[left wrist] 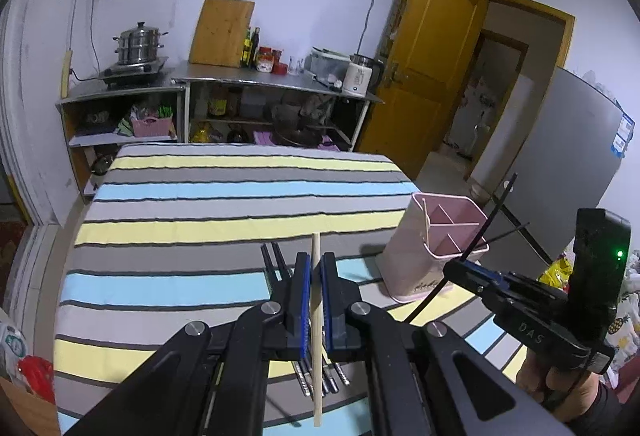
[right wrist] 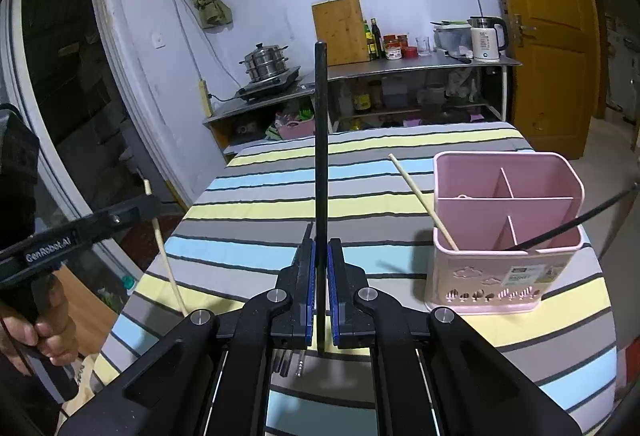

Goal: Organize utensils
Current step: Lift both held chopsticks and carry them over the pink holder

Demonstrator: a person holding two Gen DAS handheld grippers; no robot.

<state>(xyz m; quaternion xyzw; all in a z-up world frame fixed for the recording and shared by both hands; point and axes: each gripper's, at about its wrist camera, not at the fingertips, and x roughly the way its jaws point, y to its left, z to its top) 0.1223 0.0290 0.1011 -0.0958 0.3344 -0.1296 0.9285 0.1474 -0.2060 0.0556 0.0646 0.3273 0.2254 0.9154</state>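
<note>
My left gripper is clamped on a wooden chopstick and my right gripper on a black chopstick, each upright between the jaws, with the pink divided holder ahead-right of my right jaws holding two more chopsticks.

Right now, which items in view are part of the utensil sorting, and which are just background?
In play:
left gripper shut on wooden chopstick
right gripper shut on black chopstick
pink holder, one wooden and one black stick already inside
loose chopsticks on the striped table

Background:
steamer pot
cutting board
kettle
</note>
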